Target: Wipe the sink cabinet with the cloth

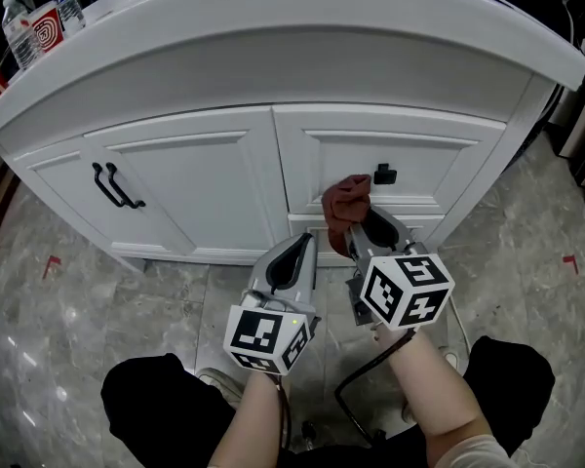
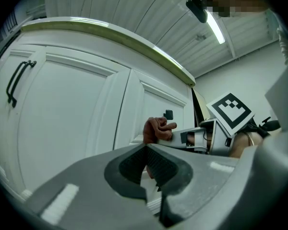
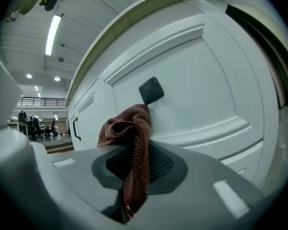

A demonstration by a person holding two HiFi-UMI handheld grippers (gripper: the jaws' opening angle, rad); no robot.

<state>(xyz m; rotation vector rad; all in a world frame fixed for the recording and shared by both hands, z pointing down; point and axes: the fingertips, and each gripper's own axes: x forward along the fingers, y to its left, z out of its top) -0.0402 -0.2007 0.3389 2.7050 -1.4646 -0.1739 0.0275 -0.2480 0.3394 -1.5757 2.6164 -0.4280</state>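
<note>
Wiping seems in hand: right gripper [image 1: 357,226] clamped on the brown cloth [image 1: 346,201], at the sink cabinet [image 1: 190,188] just below its black knob [image 1: 384,174]; left gripper [image 1: 294,252] closed, empty. Next needs a pressed sweep.

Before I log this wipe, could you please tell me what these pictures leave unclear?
- Head view: the cloth held by the right gripper hides its own contact with the sink cabinet, so I cannot tell whether they touch or are apart.
- Head view: the countertop is cut off by the top edge, and no sink shows.
- Head view: the bottles at the left edge have labels too small to read.
</note>
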